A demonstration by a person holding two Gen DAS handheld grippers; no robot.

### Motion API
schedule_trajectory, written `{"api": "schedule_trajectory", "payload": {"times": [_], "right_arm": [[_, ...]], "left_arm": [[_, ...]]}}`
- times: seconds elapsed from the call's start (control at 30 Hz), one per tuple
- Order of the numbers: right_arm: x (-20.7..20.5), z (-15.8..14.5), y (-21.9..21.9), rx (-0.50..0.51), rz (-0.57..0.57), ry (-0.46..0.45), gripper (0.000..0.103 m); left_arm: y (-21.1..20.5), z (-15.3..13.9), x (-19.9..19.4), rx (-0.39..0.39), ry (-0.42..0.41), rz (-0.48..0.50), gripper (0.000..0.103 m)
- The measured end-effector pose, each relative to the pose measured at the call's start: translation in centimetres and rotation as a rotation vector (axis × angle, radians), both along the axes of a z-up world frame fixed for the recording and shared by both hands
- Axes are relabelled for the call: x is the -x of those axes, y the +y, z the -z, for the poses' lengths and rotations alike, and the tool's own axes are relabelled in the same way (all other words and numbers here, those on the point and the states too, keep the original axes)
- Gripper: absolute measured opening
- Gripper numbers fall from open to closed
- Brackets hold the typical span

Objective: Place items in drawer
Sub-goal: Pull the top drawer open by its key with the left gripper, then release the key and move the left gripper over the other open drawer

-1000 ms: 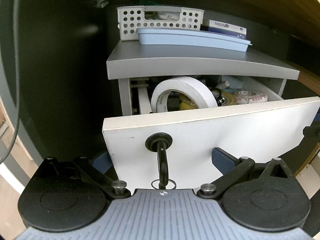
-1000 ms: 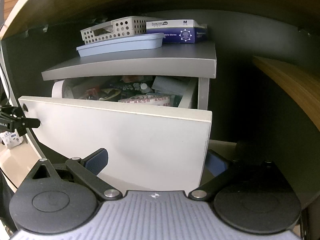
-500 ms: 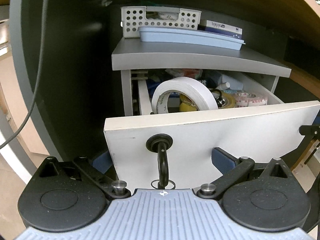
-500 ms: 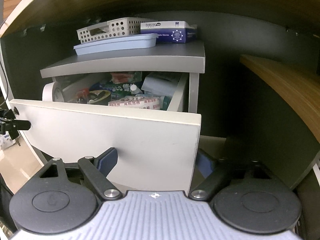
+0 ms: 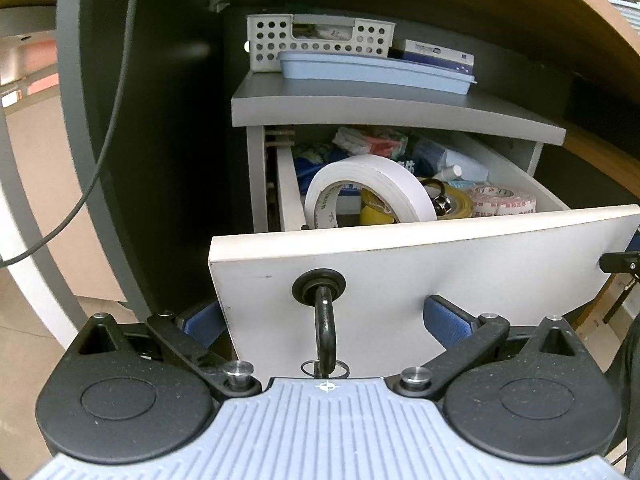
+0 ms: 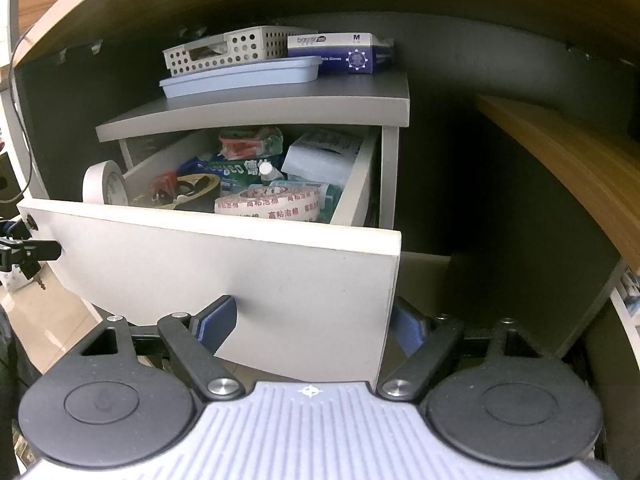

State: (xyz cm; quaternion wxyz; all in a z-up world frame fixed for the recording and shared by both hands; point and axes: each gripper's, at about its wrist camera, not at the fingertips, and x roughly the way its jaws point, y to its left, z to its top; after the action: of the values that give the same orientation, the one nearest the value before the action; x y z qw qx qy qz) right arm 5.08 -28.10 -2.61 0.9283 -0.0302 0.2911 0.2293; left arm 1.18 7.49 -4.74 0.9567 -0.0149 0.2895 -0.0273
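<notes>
A white drawer front [image 5: 460, 264] stands pulled out of a grey cabinet; it also shows in the right wrist view [image 6: 224, 264]. A black key [image 5: 325, 320] hangs from its lock. Inside lie a large white tape roll [image 5: 368, 192], a yellow roll [image 5: 456, 204], a printed pink-white roll [image 6: 268, 204] and several packets. My left gripper [image 5: 325, 322] is open, its fingers on either side of the drawer's left bottom corner. My right gripper [image 6: 312, 324] is open, its fingers on either side of the right bottom corner. Neither holds an item.
On the cabinet top [image 6: 280, 108] sit a white perforated basket [image 5: 320, 40], a pale blue tray [image 5: 372, 72] and a blue glove box [image 6: 344, 54]. A wooden desk top arches overhead. A dark panel and a hanging cable [image 5: 108, 132] are at left; a wooden shelf [image 6: 560, 160] at right.
The drawer has slid further out toward me, showing more of its contents. Both grippers moved back with it and stayed open.
</notes>
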Motion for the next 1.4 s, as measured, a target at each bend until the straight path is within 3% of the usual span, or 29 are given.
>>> {"api": "schedule_trajectory", "payload": {"times": [0.67,1.03,1.4], "right_arm": [[3.6,-0.2,0.0,0.062,-0.021,0.030,0.088],[4.0,-1.1,0.4,0.100,-0.036,-0.022,0.091],[3.8,-3.2,-1.4,0.061,0.007,-0.024,0.097]], "left_arm": [[-0.3,0.0,4.0,0.002,0.016,-0.007,0.103],[0.3,-2.5,4.9,0.080,-0.013,-0.052,0.103],[-0.9,-5.2,5.1,0.011,-0.077,-0.078,0.103]]}}
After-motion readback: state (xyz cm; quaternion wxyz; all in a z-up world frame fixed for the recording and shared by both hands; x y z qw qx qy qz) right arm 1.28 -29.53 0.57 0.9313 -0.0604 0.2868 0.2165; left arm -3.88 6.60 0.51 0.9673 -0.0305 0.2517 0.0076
